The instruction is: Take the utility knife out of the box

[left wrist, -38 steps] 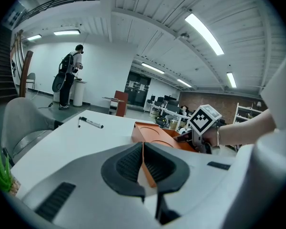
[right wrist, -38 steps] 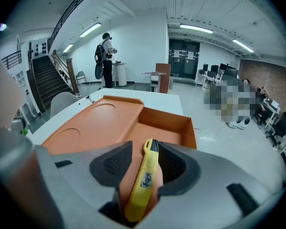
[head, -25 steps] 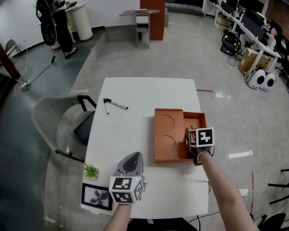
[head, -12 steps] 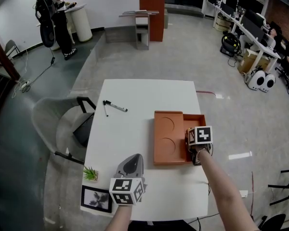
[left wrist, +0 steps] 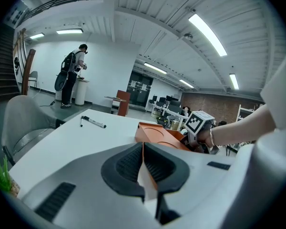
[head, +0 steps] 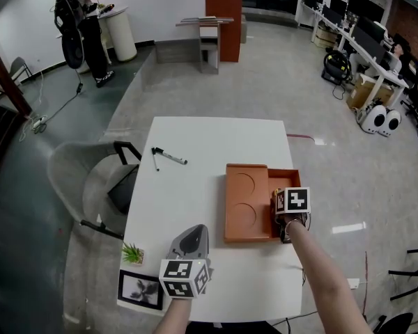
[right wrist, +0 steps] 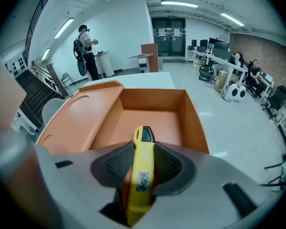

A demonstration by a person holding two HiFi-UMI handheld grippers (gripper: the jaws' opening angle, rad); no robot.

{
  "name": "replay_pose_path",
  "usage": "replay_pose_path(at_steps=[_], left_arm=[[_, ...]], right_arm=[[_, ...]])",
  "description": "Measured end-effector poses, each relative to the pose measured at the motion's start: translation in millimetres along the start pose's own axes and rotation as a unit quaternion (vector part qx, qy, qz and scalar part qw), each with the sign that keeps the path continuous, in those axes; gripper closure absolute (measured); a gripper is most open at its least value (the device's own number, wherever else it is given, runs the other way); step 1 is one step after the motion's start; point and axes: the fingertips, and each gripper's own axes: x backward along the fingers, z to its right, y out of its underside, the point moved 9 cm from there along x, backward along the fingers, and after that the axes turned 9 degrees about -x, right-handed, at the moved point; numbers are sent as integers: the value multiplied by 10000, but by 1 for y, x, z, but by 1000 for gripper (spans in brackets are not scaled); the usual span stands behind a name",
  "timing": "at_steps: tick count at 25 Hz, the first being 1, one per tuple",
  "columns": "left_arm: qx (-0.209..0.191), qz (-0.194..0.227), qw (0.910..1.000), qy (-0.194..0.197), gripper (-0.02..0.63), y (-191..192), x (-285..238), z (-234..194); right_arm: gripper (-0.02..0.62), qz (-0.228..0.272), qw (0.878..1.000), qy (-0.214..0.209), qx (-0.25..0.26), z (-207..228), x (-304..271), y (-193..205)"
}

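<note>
On the table (head: 195, 138), the knife (right wrist: 140, 180), pinched between the right gripper's (right wrist: 143, 154) jaws, which had just been closing, was best raised until the box (right wrist: 152, 99) wall ahead was cleared.

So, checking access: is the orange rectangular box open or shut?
Open: the orange rectangular box shows an uncovered compartment, its lid lying flat alongside.

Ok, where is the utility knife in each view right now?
Head view: not made out; the right gripper covers that part of the orange box.
Left gripper view: not visible; the right gripper at the orange box hides it.
Right gripper view: utility knife low centre, between the tongs, which have just been closing onto it.
Shared landmark: the orange box.
</note>
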Motion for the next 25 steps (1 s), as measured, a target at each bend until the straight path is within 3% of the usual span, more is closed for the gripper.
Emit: replay_pose_path(at_steps=[9,25], left_arm=[[-61,48,10000,20,591,-7,2,-2],[-225,220,9993,217,591,-17,11,12]], right_arm=[[463,278,9996,-92,49,-1,10,-2],[464,1656,9835,-716,117,-17,68,-3]])
